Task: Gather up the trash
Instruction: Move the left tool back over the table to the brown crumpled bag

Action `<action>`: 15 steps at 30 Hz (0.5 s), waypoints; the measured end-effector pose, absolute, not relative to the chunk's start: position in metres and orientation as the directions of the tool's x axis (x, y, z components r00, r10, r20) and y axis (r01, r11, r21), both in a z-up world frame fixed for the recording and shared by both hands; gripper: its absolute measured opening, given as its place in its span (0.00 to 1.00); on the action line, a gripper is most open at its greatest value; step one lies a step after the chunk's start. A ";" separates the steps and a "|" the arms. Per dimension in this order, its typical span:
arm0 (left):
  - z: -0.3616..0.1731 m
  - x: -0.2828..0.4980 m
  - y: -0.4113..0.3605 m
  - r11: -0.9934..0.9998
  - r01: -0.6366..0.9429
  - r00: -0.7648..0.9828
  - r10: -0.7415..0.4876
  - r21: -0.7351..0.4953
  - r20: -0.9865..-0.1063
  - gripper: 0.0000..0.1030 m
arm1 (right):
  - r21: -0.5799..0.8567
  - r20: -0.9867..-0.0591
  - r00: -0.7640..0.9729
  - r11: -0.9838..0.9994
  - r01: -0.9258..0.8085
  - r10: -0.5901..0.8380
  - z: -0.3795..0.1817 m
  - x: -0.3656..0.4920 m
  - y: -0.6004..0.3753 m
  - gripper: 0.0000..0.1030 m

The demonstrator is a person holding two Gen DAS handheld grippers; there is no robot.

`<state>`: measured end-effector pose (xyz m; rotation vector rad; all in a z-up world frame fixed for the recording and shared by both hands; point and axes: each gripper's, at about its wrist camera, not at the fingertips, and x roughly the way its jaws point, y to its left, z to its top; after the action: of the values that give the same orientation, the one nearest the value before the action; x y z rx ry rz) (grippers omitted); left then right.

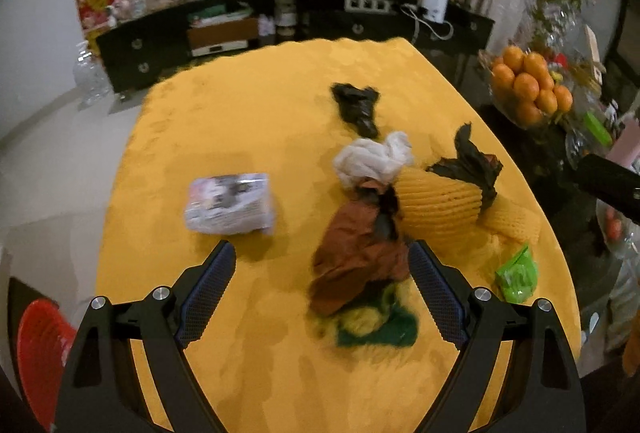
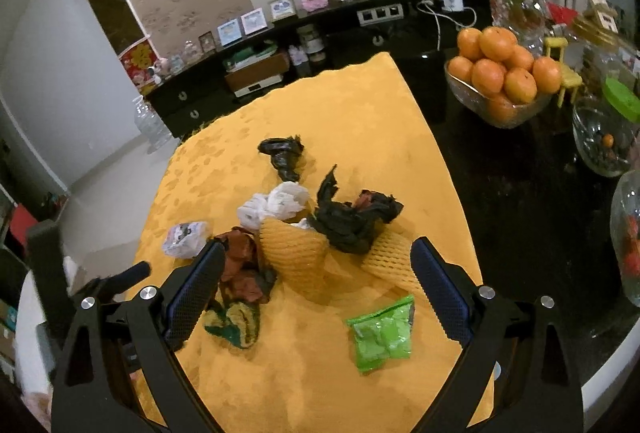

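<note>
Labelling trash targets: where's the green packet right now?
The green packet lies flat on the yellow tablecloth, low centre-right in the right wrist view, nearer the camera than the yellow foam nets; the left wrist view shows it at the cloth's right edge.

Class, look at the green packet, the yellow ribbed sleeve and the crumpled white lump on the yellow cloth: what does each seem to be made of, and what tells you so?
Green packet: probably thin plastic film; it looks glossy and wrinkled.
Yellow ribbed sleeve: likely foam netting, matte, with an even ribbed mesh holding a rounded shape.
Crumpled white lump: seemingly a thin plastic bag, slightly translucent with soft folds, though tissue cannot be ruled out.
</note>
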<state>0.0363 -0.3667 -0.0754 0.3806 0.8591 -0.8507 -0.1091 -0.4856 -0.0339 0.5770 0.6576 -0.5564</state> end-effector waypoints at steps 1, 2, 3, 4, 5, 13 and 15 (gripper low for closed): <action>-0.080 0.036 -0.375 0.609 0.792 0.355 -0.495 -0.026 -0.793 0.82 | 0.314 -0.694 0.660 0.704 0.637 -0.287 -0.035 -0.110 -0.487 0.88; -0.083 0.035 -0.380 0.602 0.798 0.352 -0.492 -0.020 -0.796 0.82 | 0.315 -0.696 0.659 0.703 0.638 -0.286 -0.036 -0.110 -0.487 0.88; -0.087 0.034 -0.386 0.594 0.804 0.349 -0.489 -0.013 -0.799 0.82 | 0.316 -0.697 0.658 0.702 0.638 -0.284 -0.036 -0.110 -0.487 0.88; -0.092 0.034 -0.391 0.586 0.810 0.343 -0.486 -0.008 -0.804 0.82 | 0.316 -0.698 0.658 0.703 0.637 -0.282 -0.036 -0.110 -0.487 0.88; -0.097 0.035 -0.397 0.579 0.815 0.336 -0.478 -0.003 -0.812 0.82 | 0.316 -0.700 0.657 0.704 0.637 -0.280 -0.037 -0.110 -0.487 0.88; -0.120 0.053 -0.404 0.608 0.789 0.283 -0.487 -0.088 -0.826 0.63 | 0.324 -0.718 0.647 0.700 0.636 -0.255 -0.046 -0.107 -0.489 0.88; -0.121 0.053 -0.404 0.595 0.794 0.246 -0.503 -0.125 -0.828 0.53 | 0.328 -0.720 0.646 0.696 0.639 -0.254 -0.048 -0.108 -0.491 0.88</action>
<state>0.0527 -0.4037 -0.1213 0.3518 0.9707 -0.9097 -0.1078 -0.4906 -0.0476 0.6111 0.6948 -0.5454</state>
